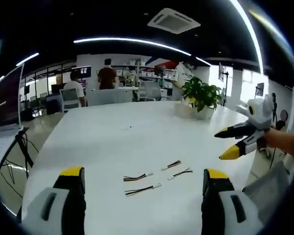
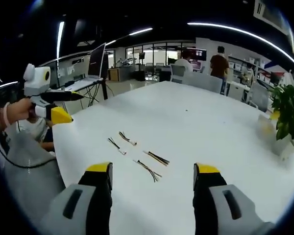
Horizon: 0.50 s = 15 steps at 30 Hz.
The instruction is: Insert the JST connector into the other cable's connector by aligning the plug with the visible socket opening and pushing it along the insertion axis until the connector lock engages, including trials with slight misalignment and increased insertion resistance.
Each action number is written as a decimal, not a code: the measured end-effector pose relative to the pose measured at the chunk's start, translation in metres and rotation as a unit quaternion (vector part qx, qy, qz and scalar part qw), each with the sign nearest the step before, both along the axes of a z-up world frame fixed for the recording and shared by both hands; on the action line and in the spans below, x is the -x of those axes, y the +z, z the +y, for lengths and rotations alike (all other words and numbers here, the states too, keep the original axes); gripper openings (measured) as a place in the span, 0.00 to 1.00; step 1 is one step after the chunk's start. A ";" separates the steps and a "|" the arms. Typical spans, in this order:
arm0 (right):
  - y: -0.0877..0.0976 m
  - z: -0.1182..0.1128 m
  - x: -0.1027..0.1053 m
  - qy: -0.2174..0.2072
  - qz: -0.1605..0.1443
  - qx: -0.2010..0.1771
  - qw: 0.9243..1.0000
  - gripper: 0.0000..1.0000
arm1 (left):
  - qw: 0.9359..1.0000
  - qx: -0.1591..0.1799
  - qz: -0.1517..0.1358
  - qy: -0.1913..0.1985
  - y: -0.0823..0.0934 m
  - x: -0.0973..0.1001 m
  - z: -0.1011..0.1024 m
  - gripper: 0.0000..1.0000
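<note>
Several short JST cables with white connector ends lie loose on the white table (image 1: 108, 132). One pair (image 1: 139, 183) is nearer my left gripper and a second pair (image 1: 176, 169) sits just beyond it. My left gripper (image 1: 143, 172) hovers open above the near pair with nothing between its jaws. My right gripper (image 1: 221, 145) comes in from the right in a hand, open and empty. In the right gripper view, my right gripper (image 2: 153, 169) stands open over the cables (image 2: 152, 164), with the other pair (image 2: 121, 142) further left. The left gripper (image 2: 74, 107) hangs open beyond the table's left edge.
A potted plant (image 1: 203, 98) stands at the table's far right corner, also seen as the plant (image 2: 286, 117). A laptop (image 2: 95, 61) sits on a desk behind. People and office chairs stand beyond the far table edge. The person's sleeve (image 2: 24, 161) shows at left.
</note>
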State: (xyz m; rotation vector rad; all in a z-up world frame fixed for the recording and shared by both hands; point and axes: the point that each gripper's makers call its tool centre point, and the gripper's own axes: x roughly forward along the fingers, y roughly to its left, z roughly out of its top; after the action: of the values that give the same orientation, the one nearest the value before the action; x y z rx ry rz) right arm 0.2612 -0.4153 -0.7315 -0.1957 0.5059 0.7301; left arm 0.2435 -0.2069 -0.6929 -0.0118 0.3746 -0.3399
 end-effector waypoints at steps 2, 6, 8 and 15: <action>0.000 0.001 -0.003 0.005 -0.001 0.000 1.000 0.61 | 1.000 0.003 0.001 -0.001 0.001 -0.005 -0.001 0.99; -0.001 0.002 -0.005 0.016 0.005 -0.002 1.000 0.53 | 1.000 -0.006 -0.005 -0.009 0.001 -0.015 -0.004 0.98; -0.003 0.001 -0.007 0.018 0.004 0.003 1.000 0.54 | 1.000 -0.008 -0.002 -0.017 0.000 -0.017 -0.012 0.98; -0.020 -0.003 -0.010 0.017 0.016 0.016 1.000 0.54 | 0.999 -0.015 -0.001 -0.048 -0.006 -0.029 -0.021 0.96</action>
State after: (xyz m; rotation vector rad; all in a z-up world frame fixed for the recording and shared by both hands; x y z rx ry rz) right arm 0.2713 -0.4181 -0.7513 -0.2222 0.5466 0.7593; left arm 0.2723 -0.2280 -0.6990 0.0356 0.3794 -0.4284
